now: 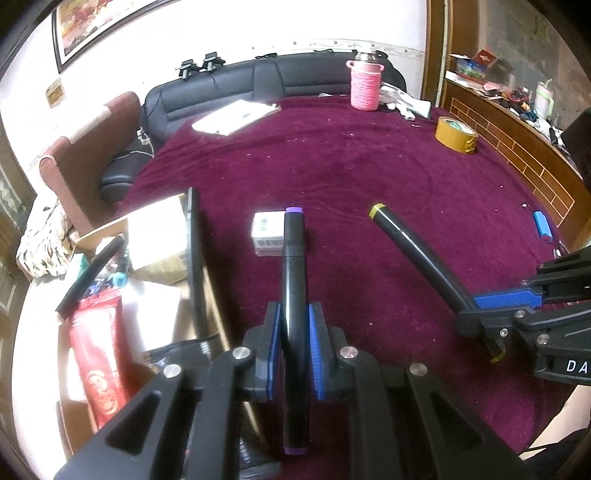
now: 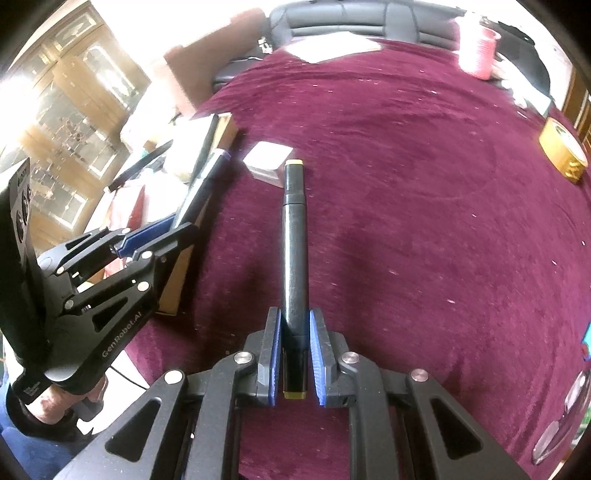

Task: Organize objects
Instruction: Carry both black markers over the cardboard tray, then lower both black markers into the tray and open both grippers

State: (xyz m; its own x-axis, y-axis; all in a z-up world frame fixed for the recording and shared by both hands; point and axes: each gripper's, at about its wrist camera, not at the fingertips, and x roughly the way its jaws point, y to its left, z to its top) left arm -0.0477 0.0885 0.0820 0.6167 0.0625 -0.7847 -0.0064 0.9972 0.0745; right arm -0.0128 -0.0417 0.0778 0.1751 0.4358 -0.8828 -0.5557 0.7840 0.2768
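Black plastic markers, light, stiff and a bit slick. Left gripper (image 1: 295, 354) jaws are closed on the purple marker (image 1: 293, 280) mid-barrel; right gripper (image 2: 295, 358) pinches the yellow marker (image 2: 294, 251) near its end, both above the maroon surface (image 2: 424, 221). I'd grip mid-barrel.

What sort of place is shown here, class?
Probably a home living room: a black sofa behind a table under a maroon cloth, a framed picture on the wall, and a glass-fronted cabinet.
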